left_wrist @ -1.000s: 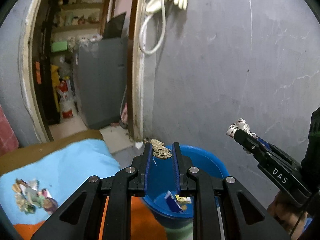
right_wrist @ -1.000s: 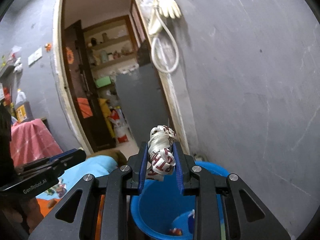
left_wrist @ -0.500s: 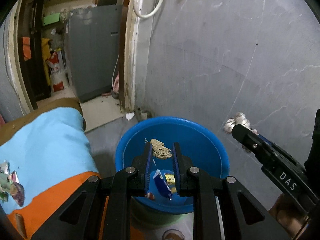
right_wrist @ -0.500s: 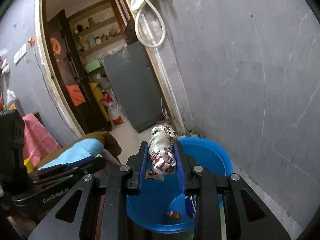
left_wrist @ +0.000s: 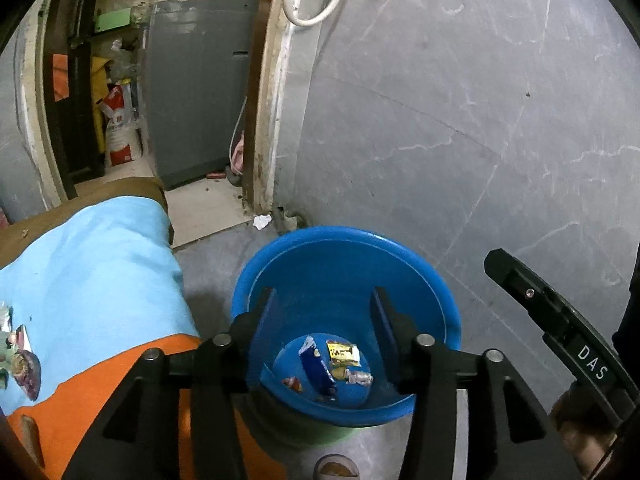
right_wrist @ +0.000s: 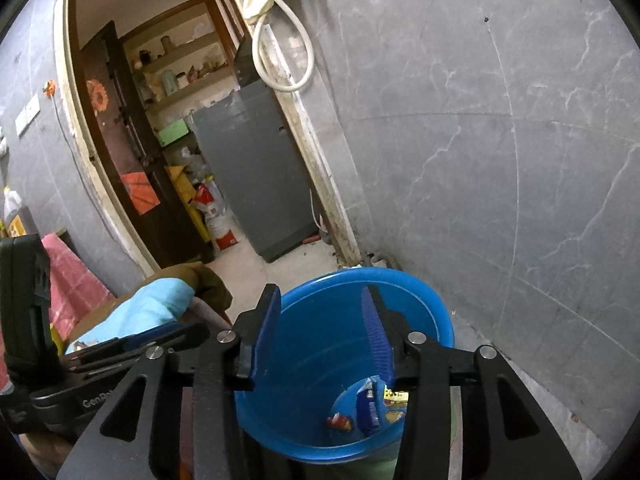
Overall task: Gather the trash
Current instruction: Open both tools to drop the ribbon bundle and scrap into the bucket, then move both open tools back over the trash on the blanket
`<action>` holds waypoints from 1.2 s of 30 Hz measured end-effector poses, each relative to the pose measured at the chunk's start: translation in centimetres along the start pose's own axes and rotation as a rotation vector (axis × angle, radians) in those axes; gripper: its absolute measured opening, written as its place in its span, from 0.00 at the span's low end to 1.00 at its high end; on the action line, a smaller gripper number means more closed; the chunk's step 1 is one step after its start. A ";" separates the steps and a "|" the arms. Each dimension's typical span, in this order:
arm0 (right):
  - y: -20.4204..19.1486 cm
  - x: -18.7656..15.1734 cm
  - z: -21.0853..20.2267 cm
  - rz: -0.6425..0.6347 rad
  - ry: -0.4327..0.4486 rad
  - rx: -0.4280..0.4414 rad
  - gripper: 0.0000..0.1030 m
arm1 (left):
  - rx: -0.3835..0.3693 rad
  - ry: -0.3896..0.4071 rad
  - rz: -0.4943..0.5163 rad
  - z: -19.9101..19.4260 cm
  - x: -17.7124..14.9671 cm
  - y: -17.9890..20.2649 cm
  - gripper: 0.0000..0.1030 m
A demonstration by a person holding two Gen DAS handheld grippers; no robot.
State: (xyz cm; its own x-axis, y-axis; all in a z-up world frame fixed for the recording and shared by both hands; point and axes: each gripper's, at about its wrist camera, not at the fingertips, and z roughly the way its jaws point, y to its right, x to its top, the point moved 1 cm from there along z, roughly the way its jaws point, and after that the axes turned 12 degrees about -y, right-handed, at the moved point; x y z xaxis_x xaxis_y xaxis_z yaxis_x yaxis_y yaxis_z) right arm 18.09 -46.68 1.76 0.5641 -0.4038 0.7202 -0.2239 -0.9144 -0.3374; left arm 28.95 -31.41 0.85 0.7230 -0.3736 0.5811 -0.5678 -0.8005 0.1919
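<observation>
Both grippers, left (left_wrist: 324, 312) & right (right_wrist: 320, 320), over round blue plastic bin (left_wrist: 448, 312), fingers just spread apart, empty, so scraps drop in w/ the wrappers (left_wrist: 328, 364).

The bucket (left_wrist: 432, 276) is bright blue; in its bottom lie a dark blue wrapper (left_wrist: 318, 366) and a yellow wrapper (left_wrist: 341, 353). The left gripper (left_wrist: 324, 312) is black with blue pads. The cloth (left_wrist: 88, 264) is light blue and orange. The wall (left_wrist: 460, 120) is grey with pale veins.
</observation>
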 end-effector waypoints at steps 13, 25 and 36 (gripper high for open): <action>-2.5 0.5 -1.3 -0.060 0.082 -0.003 0.73 | 0.066 0.137 -0.092 -6.0 -0.3 -3.3 0.70; -7.7 0.1 -4.2 -0.168 0.270 0.068 1.00 | 0.179 0.404 -0.229 -15.2 -3.6 -8.4 0.97; -13.5 -1.3 -5.7 -0.304 0.407 0.200 1.00 | 0.334 0.544 -0.292 -20.8 -8.5 -11.9 0.98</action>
State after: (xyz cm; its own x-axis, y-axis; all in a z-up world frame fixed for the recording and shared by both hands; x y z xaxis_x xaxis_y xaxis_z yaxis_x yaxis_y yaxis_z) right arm 15.80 -33.99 8.84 0.2179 -0.1368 0.9663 0.0799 -0.9843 -0.1573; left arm 21.41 -8.92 10.10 0.4780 0.0965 0.8730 -0.1658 -0.9662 0.1976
